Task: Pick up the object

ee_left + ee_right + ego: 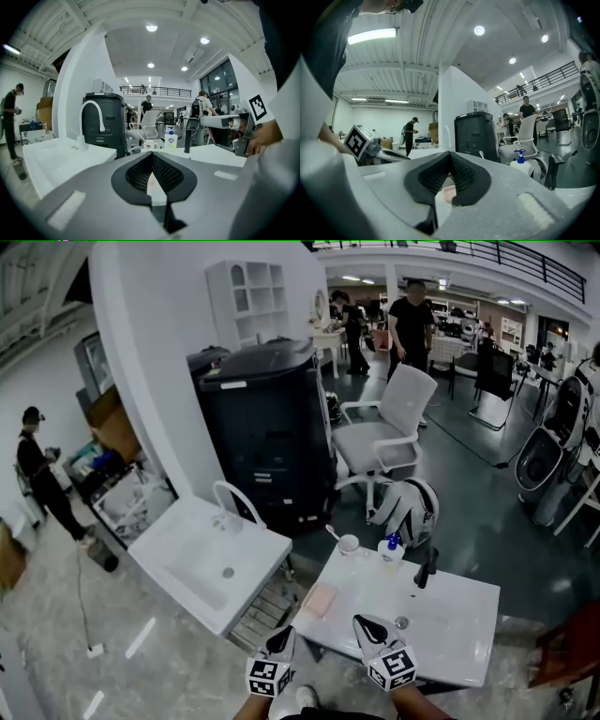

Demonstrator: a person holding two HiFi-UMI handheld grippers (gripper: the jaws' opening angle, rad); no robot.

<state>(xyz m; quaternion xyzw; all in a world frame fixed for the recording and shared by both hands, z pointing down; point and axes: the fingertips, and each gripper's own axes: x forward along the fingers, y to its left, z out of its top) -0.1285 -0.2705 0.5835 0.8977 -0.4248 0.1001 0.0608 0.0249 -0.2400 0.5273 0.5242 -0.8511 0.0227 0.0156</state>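
A flat pink pad [319, 599] lies on the left part of the white basin counter [459, 615], just ahead of both grippers. My left gripper [280, 641] is shut and empty, hovering at the counter's near left edge. To its right, my right gripper [367, 626] hangs over the counter's front, also shut with nothing held. In the right gripper view the jaws [451, 158] meet at the tips, and the pink pad [448, 193] shows below them. The left gripper view has its jaws [151, 158] closed tip to tip.
On the counter's far side stand a white cup [348, 543], a soap bottle with a blue pump [392, 547] and a black tap [427, 568]. A second white basin [202, 559] sits to the left, a black cabinet [267, 427] and office chair [384, 432] behind. People stand farther off.
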